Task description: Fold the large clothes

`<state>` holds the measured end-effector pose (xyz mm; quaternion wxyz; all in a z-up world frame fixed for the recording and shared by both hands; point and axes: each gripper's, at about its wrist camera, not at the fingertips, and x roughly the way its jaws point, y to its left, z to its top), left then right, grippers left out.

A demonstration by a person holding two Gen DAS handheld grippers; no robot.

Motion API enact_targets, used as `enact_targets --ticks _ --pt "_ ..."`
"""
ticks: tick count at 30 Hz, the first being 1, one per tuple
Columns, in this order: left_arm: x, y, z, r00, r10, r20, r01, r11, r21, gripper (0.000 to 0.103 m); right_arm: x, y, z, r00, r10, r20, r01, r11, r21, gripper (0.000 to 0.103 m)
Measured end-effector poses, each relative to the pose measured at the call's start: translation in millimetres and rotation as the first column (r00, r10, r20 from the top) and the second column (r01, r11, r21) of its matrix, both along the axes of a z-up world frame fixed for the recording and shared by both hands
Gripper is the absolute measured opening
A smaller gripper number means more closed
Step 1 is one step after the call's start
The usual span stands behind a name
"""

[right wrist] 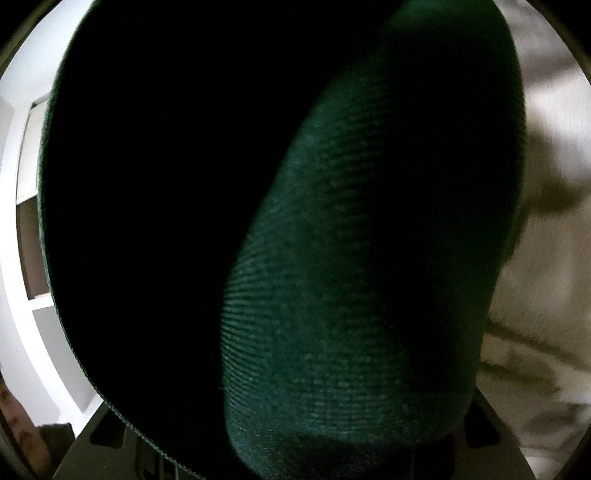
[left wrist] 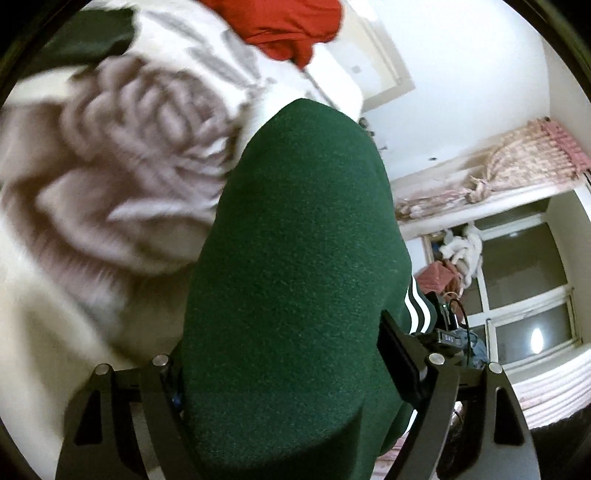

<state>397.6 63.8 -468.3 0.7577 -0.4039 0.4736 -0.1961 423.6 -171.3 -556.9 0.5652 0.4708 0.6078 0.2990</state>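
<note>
A dark green garment (left wrist: pixel 295 258) with white stripes at one edge fills the middle of the left wrist view. It runs down between the fingers (left wrist: pixel 399 354) of my left gripper (left wrist: pixel 288 369), which is shut on it and holds it lifted. In the right wrist view the same green garment (right wrist: pixel 351 277) drapes over the lens and hides nearly everything. My right gripper (right wrist: pixel 295 443) is buried under the cloth, which comes out from between its fingers, so it looks shut on it.
A white bedspread with a grey-brown flower pattern (left wrist: pixel 122 166) lies below at the left and also shows in the right wrist view (right wrist: pixel 546 258). A red garment (left wrist: pixel 284 26) lies on it at the top. A window (left wrist: pixel 524 295) and pink curtains (left wrist: pixel 517 162) are at the right.
</note>
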Motion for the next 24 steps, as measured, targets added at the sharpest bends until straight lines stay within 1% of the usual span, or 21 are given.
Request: enact_targets --ticks 2,5,7,10,13,14,16,17,18,19,20,21,22,23,24 --pt "22.5 -3.1 9.8 1.000 -0.017 0.016 0.017 1.000 -0.003 0.081 19.5 -15.2 27.8 0.999 -0.024 0.033 0.024 0.999 -0.024 0.046" --pt "68.8 -13.5 21.8 0.998 -0.040 0.042 0.041 0.999 -0.019 0.081 48.5 -35.9 54.7 0.997 -0.047 0.055 0.050 0.997 -0.058 0.046" --pt "105.7 -16.8 26.4 0.997 -0.051 0.059 0.053 0.998 -0.027 0.081 83.3 -50.7 72.3 0.996 -0.055 0.069 0.061 0.994 -0.088 0.046" --pt "156.7 -16.3 27.6 0.996 -0.051 0.073 0.054 0.998 -0.039 0.081 134.3 -63.6 87.5 0.994 -0.049 0.094 0.060 0.991 -0.120 0.046" --pt "206.7 -13.3 23.2 0.996 -0.039 0.081 0.043 0.998 -0.049 0.081 201.8 -73.3 90.1 0.993 -0.037 0.108 0.054 0.985 -0.163 0.046" --pt "226.9 -11.5 17.6 0.996 -0.034 0.080 0.038 0.998 -0.050 0.081 217.4 -74.7 87.9 0.993 -0.035 0.111 0.054 0.983 -0.175 0.046" --pt "253.0 -7.2 7.3 0.997 -0.024 0.080 0.028 0.998 -0.048 0.081 258.5 -77.1 74.9 0.993 -0.027 0.113 0.048 0.981 -0.189 0.046" --pt "265.1 -4.2 -0.4 0.997 -0.022 0.075 0.026 0.998 -0.049 0.081 270.2 -77.8 68.5 0.993 -0.026 0.111 0.047 0.981 -0.189 0.046" --pt "278.1 -0.3 -13.9 0.998 -0.017 0.062 0.021 0.999 -0.051 0.081 291.2 -79.0 52.7 0.995 -0.021 0.101 0.039 0.982 -0.185 0.046" --pt "288.7 2.1 -27.3 0.999 -0.018 0.044 0.020 0.999 -0.051 0.081 297.9 -79.6 43.6 0.996 -0.019 0.091 0.036 0.982 -0.187 0.046" --pt "298.1 4.1 -39.8 1.000 -0.021 0.020 0.022 0.998 -0.050 0.081 313.8 -79.5 24.3 0.998 -0.003 0.071 0.017 0.978 -0.207 0.046" --pt "308.1 6.2 -60.6 0.999 -0.030 -0.015 0.029 0.998 -0.048 0.081 322.9 -79.1 12.0 0.998 0.014 0.063 0.001 0.974 -0.227 0.046" --pt "315.2 7.5 -71.3 0.999 -0.039 -0.031 0.038 0.998 -0.042 0.081 331.6 -82.3 -8.2 0.999 0.015 0.043 -0.004 0.969 -0.247 0.046" --pt "318.1 9.3 -80.2 0.998 -0.049 -0.043 0.047 0.998 -0.035 0.081 335.4 -87.4 -25.0 1.000 -0.004 0.013 0.007 0.971 -0.239 0.047" --pt "320.1 11.2 -88.4 0.997 -0.063 -0.050 0.061 0.997 -0.040 0.081 336.9 -91.9 -37.3 1.000 -0.019 -0.003 0.017 0.974 -0.225 0.051"
